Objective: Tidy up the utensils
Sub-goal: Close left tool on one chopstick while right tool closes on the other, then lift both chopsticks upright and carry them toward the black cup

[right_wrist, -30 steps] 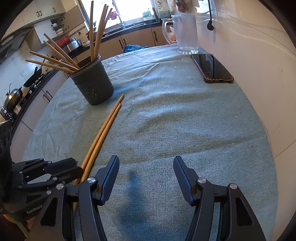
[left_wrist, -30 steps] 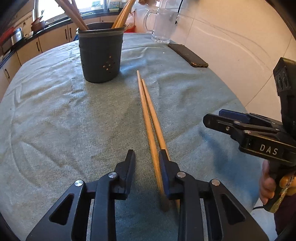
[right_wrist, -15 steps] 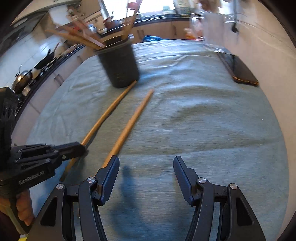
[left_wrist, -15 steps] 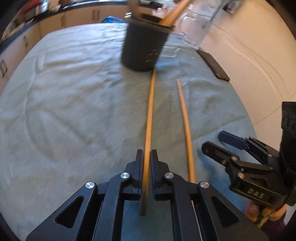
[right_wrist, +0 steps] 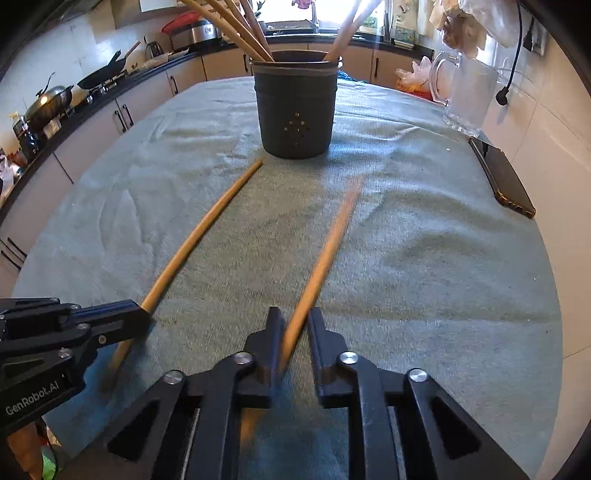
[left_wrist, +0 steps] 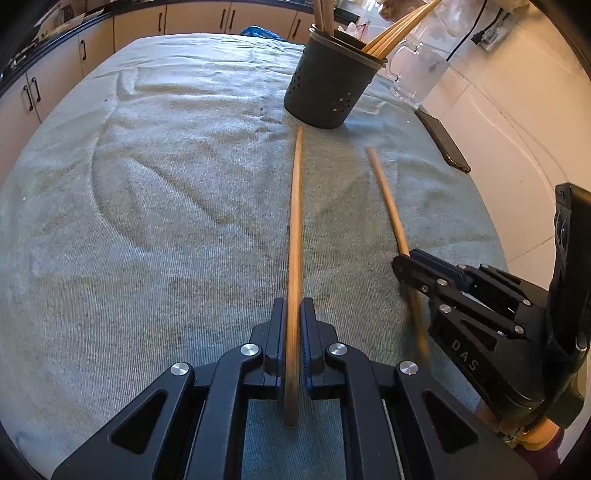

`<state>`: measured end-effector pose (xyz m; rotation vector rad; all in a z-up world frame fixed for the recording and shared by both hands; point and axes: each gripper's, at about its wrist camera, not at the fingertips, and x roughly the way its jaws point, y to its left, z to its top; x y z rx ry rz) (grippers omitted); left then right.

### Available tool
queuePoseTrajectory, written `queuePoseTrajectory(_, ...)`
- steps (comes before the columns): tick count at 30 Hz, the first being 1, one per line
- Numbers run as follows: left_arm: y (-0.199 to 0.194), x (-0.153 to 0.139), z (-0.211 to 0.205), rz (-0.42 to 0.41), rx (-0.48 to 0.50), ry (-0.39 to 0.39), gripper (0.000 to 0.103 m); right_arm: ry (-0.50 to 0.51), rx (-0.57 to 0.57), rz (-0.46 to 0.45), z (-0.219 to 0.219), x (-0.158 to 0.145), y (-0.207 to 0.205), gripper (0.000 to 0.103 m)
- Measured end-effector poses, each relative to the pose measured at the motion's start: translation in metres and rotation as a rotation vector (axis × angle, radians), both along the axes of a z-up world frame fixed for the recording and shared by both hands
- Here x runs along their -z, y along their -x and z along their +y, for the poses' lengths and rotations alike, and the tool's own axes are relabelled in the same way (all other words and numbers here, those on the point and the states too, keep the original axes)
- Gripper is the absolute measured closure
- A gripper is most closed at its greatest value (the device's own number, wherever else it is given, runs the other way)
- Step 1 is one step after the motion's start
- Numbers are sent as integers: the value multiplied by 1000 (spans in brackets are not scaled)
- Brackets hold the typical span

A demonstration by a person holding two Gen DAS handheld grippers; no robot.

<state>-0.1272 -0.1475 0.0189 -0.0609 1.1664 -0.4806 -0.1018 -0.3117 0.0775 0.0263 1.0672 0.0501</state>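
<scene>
Each gripper is pinched on one chopstick's near end: left gripper, right gripper, just closing. Light, stiff, slippery sticks; end grips may swing.

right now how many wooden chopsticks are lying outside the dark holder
2. One long wooden chopstick sits clamped in the left gripper; the other lies between the right gripper fingers. More stand in the dark perforated holder.

A utensil holder stands on the cloth-covered table with chopsticks in it. Before it lie two loose chopsticks — one left, one right. Right of the holder stands a glass mug — a phone lies nearer.
</scene>
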Motion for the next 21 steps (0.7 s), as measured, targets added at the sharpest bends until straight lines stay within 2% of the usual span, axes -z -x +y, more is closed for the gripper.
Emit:
queuePoseTrajectory(5,12,-1,-1,-6,-10,-21,96,27,-12,10,-3,1,13,93)
queuePoseTrajectory(18,37,-5,-3,-44,-2,-84,96,68,32,39,-40,-3,74,93)
queuePoseTrajectory(21,38,-6,-3,-49,-4,-94,96,58,39,39,-42,-4,78,86)
